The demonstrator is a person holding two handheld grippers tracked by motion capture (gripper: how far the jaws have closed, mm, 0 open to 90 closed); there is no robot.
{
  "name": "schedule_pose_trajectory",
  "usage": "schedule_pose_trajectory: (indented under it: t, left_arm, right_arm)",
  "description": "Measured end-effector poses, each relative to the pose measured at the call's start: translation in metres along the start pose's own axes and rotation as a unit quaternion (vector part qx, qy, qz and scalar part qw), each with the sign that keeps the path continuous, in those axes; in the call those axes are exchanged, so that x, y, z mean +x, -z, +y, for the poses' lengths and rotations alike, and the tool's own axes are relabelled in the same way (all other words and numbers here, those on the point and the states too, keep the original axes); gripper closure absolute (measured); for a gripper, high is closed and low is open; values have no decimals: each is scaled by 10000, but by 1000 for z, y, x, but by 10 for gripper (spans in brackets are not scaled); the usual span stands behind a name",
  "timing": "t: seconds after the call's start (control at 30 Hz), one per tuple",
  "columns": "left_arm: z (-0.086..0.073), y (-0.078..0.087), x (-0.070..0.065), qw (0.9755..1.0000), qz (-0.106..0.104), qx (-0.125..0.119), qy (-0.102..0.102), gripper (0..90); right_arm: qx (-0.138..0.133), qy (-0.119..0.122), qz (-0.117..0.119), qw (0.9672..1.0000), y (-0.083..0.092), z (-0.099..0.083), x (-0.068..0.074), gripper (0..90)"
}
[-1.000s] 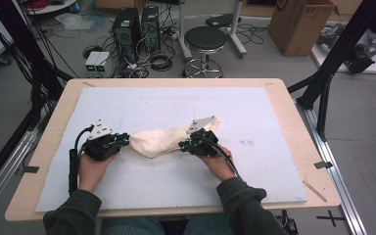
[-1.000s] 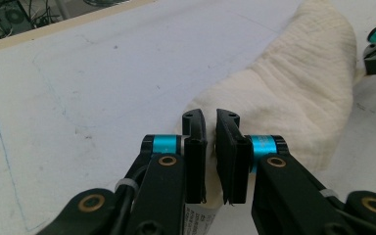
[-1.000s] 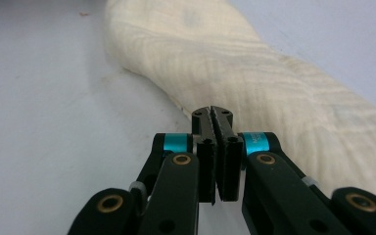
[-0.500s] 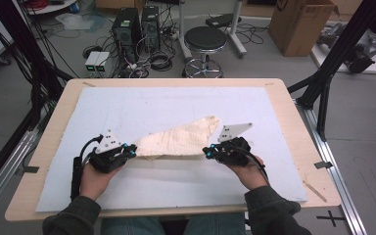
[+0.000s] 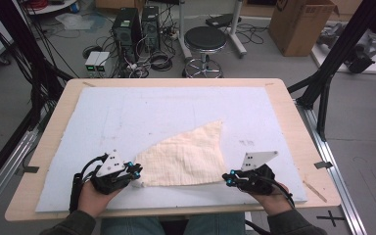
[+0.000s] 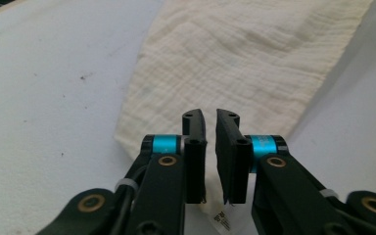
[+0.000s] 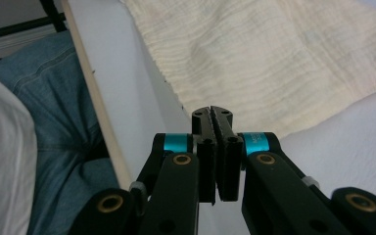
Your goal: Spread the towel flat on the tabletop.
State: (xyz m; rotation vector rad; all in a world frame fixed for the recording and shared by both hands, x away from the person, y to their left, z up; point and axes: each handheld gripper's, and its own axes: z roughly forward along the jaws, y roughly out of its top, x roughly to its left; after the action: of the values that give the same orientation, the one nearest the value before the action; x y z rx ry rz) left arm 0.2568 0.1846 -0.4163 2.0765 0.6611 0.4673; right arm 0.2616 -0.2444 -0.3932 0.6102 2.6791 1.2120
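Note:
A cream cloth [image 5: 186,156] lies spread as a flat triangle on the white mat [image 5: 176,107], its far point aimed at the back right. My left gripper [image 5: 138,171] sits at the cloth's near-left corner. In the left gripper view its jaws [image 6: 210,117] stand a little apart, having just been opening, and the cloth [image 6: 235,63] with a small label lies under them, not pinched. My right gripper [image 5: 227,180] is at the near-right corner. In the right gripper view its jaws [image 7: 211,111] are pressed together on the edge of the cloth [image 7: 274,63].
The mat covers a wooden table [image 5: 298,122], whose near edge is just behind both hands. The person's jeans [image 7: 54,98] are below that edge. On the floor beyond the table stand a stool [image 5: 204,41], computer cases [image 5: 137,24] and a cardboard box [image 5: 301,24].
The right gripper has moved right and toward the near edge, drawing the bunched cloth out flat. The left gripper has shifted toward the near edge, and its jaws have parted.

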Motion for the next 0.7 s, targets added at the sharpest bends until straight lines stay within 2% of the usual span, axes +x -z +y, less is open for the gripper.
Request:
schedule_pose_trajectory:
  t: [0.07, 0.17, 0.23, 0.33, 0.4, 0.47, 0.5, 0.57, 0.6, 0.7]
  left_arm:
    - [-2, -2, 0, 9999, -120, -21, 43, 723]
    - [-3, -8, 2, 9996, -270, 11, 33, 633]
    - [-2, -13, 2, 9990, -433, 49, 45, 598]
    - [-3, -23, 0, 9979, -597, 240, -48, 588]
    - [-5, -29, 0, 9962, -763, 428, -60, 577]
    - [-8, -35, 0, 9947, -806, 633, -19, 535]
    - [-9, -36, 1, 9946, -823, 640, 1, 515]
    - [-10, -36, 4, 9948, -823, 603, 51, 551]
    - [-11, -35, 4, 9949, -821, 584, 39, 569]
    - [-11, -35, 5, 9955, -766, 564, -15, 656]
  right_arm:
    - [-13, -21, -23, 10000, 2, -5, -1, 886]
    - [-181, -178, 190, 9995, 3, -5, -7, 791]
    - [-229, -145, 230, 9994, -2, -1, -11, 764]
    - [-212, -6, 231, 9995, -16, 7, -18, 733]
    - [-208, 49, 237, 9995, -28, 12, -25, 706]
    - [-188, -6, 326, 9993, -42, 14, -34, 661]
    - [-171, -34, 329, 9993, -49, 15, -38, 636]
    - [2, -117, 326, 9994, -61, 15, -43, 617]
    - [119, -91, 330, 9993, -65, 15, -44, 615]
    - [248, 12, 303, 9992, -70, 15, -43, 618]
